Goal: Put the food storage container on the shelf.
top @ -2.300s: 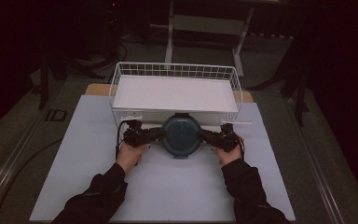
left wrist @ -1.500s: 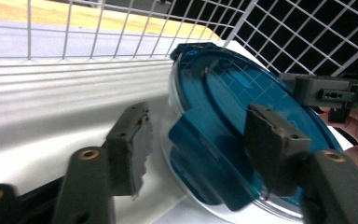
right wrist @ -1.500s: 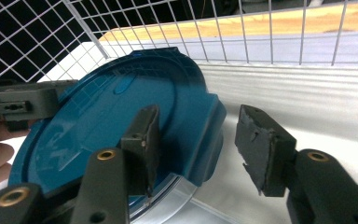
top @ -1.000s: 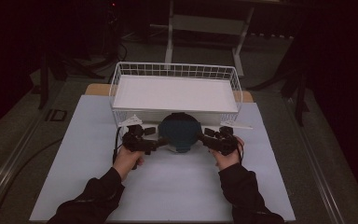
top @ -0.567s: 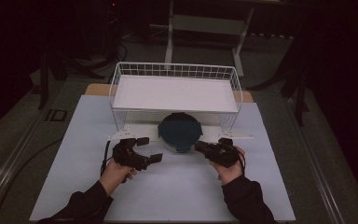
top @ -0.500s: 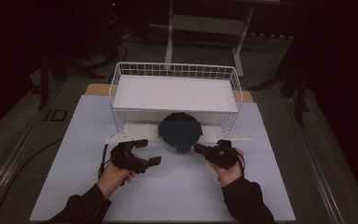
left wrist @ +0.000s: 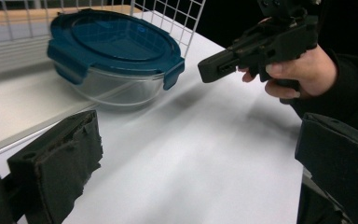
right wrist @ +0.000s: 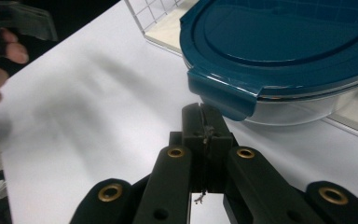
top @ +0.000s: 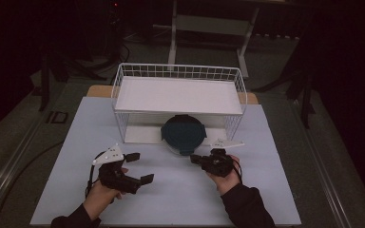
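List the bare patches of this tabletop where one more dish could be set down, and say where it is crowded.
Free: the white table to the right of the right tongs, the strip between both tongs, and the wire rack's upper shelf. Crowded: under the rack's front edge, where the lidded glass container sits, with the open left tongs near the front.

Open white tabletop (top: 180,190) lies between the left gripper (top: 140,167), jaws spread wide, and the right gripper (top: 196,159), jaws pressed together; either may pass there unhindered. Ahead, the round glass container with a dark teal clip-on lid (top: 184,134) blocks the middle, sitting partly under the white wire-mesh shelf rack (top: 178,95). The rack's wire legs and low shelf limit entry from above and the sides. A small white flat piece (top: 228,142), apparently a plate, lies just right of the container.
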Action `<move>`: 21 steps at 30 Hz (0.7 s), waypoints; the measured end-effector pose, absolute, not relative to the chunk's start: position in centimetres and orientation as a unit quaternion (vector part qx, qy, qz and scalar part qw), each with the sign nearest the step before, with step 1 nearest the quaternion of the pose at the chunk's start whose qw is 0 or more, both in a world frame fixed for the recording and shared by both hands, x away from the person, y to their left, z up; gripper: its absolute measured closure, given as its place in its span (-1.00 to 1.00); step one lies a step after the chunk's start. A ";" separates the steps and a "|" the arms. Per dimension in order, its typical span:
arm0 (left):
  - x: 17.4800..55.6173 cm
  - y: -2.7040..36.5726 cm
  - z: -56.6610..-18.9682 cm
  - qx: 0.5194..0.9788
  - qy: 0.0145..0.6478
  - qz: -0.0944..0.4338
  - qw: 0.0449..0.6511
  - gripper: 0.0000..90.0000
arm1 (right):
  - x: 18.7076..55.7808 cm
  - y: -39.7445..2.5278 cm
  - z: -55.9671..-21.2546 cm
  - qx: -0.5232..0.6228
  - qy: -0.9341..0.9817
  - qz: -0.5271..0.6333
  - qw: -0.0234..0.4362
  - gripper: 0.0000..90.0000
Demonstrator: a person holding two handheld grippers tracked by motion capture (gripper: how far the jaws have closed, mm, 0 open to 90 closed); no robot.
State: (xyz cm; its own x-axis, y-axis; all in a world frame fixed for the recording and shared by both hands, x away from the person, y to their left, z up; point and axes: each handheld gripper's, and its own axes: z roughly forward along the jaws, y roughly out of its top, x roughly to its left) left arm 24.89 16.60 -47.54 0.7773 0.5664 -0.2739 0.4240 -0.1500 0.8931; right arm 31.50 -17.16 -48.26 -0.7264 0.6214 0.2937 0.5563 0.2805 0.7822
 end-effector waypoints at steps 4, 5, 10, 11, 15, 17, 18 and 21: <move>24.3 17.2 -48.0 0.753 0.330 0.076 0.564 -0.99 | 31.9 -16.9 -48.7 0.371 0.803 0.465 0.038 1.00; 24.3 17.3 -48.1 0.752 0.330 0.076 0.565 -0.99 | 32.0 -16.8 -48.8 0.371 0.804 0.463 0.041 1.00; 24.3 17.1 -48.4 0.754 0.326 0.085 0.563 -0.99 | 32.7 -16.4 -49.5 0.374 0.807 0.455 0.038 1.00; 24.3 17.1 -48.4 0.753 0.326 0.085 0.565 -0.99 | 32.8 -16.2 -49.6 0.374 0.807 0.456 0.037 1.00; 24.4 16.9 -48.5 0.755 0.326 0.086 0.562 -0.99 | 33.2 -15.7 -49.7 0.367 0.810 0.457 0.036 1.00; 24.4 16.9 -48.6 0.754 0.326 0.084 0.564 -0.99 | 33.4 -15.3 -49.7 0.362 0.814 0.453 0.045 1.00; 24.4 16.9 -48.6 0.754 0.326 0.086 0.564 -0.99 | 33.5 -15.2 -49.8 0.363 0.815 0.450 0.042 1.00; 24.3 16.9 -48.6 0.757 0.323 0.087 0.562 -0.99 | 34.0 -15.0 -50.0 0.368 0.813 0.450 0.041 1.00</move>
